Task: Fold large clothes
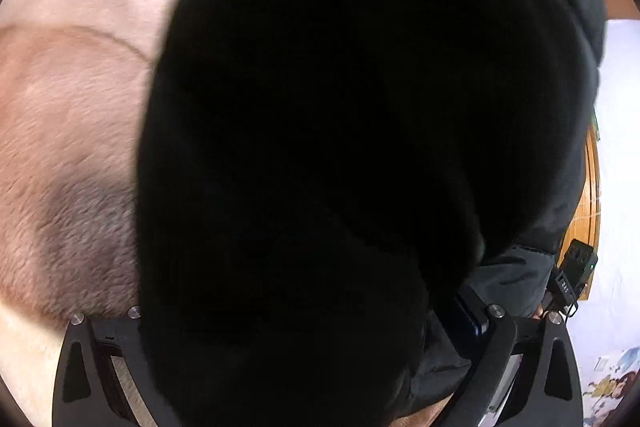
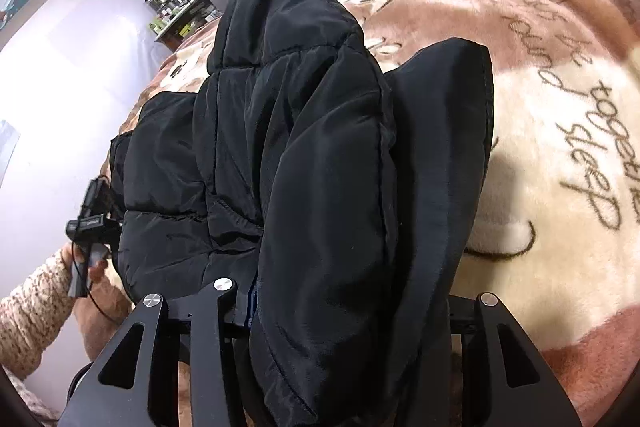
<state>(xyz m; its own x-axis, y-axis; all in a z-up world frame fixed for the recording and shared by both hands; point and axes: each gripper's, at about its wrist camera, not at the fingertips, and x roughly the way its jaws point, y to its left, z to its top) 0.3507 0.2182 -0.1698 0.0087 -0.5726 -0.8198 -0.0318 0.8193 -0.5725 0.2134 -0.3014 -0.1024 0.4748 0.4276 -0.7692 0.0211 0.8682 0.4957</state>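
Right wrist view gives the only readable picture: black padded jacket [image 2: 304,155] lies bunched on the fleece blanket [image 2: 560,155] of a bed, one quilted panel folded up over the rest, a smooth flat flap lying out to the right; nearest fold droops down between the right gripper [image 2: 344,311] fingers; jaws part-way apart with jacket between them, but the contact is hidden under the fabric, so can't tell if the pads actually bite or the cloth just hangs there

Left wrist view is nearly all black; jacket [image 1: 320,147] sits right against the lens, detail lost; left gripper [image 1: 304,323] jaws spread wide, fabric bulging through the gap, pads not pressing on it from what shows; reads as let go

Handling, my guess: soft, puffy, springy fill, so folds will want to pop back open; shell looks like slick nylon, will slide on itself and on metal fingers; light for its bulk, not fragile; a thin pinch on a single layer likely slips, so better to take a stitched seam or hem edge, or a thick fold with jaws wide, then press flat after each fold

View differences: right wrist shows quilting seams, blanket lettering, a cluttered shelf [image 2: 184,11] by the far wall, and the person's knit sleeve [image 2: 32,299] holding the other handle at lower left; left wrist shows none of that, only plain blanket [image 1: 68,131] at left, a wooden bed edge [image 1: 592,195] and a small black device [image 1: 576,267] at right
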